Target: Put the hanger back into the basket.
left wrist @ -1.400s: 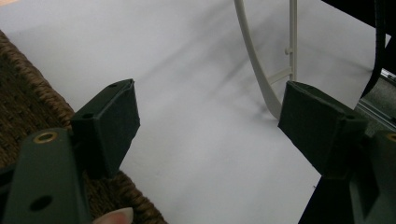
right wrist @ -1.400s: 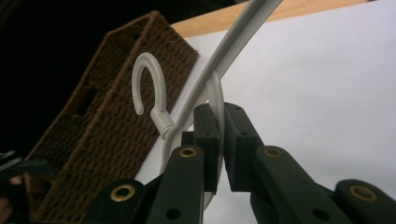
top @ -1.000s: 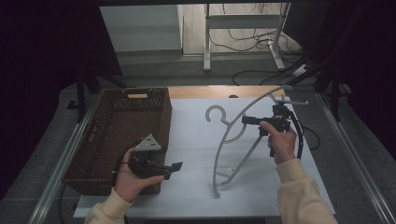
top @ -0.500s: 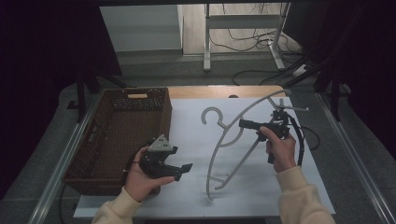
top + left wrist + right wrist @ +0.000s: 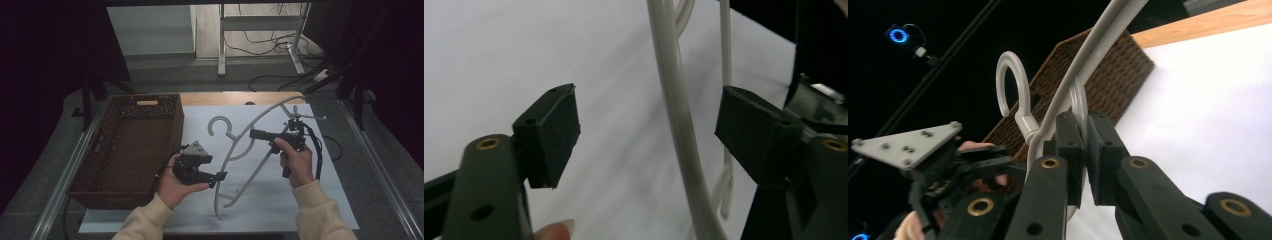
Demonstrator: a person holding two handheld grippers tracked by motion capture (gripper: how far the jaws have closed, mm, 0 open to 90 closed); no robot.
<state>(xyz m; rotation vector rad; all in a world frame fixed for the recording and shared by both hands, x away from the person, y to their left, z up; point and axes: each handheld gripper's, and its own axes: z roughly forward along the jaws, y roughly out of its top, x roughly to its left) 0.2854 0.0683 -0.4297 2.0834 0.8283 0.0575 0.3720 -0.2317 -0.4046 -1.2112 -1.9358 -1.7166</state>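
At far left sits a wicker basket (image 5: 131, 145). Beside it, your left gripper (image 5: 214, 176) has its jaws apart and has just been closing them; the white hanger (image 5: 235, 150) passes between the pads untouched, its lower arm running crosswise to them. Your right gripper (image 5: 256, 133) is clamped on the hanger near its hook, holding it tilted above the white tabletop (image 5: 325, 200).
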